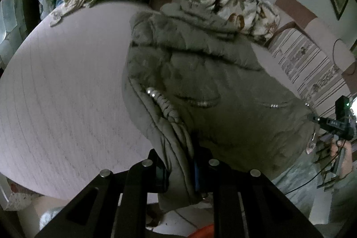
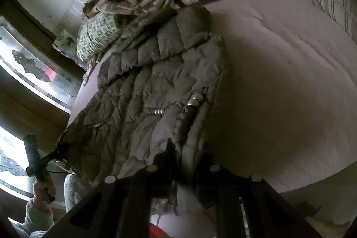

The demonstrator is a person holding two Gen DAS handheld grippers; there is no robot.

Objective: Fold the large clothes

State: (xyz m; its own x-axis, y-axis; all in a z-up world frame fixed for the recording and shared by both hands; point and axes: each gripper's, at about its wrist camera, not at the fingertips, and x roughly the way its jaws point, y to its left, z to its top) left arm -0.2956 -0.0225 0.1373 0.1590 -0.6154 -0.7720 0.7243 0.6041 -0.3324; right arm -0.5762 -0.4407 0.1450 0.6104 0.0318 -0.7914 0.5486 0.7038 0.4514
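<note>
Pale woodgrain table (image 1: 67,81) bears puffy quilted jacket (image 1: 212,93), hem clenched in both jaws.

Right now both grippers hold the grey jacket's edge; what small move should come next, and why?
Probably carry the lifted hem forward over the jacket toward its collar: the left gripper and right gripper each pinch it, and the rest lies on the bed.
</note>
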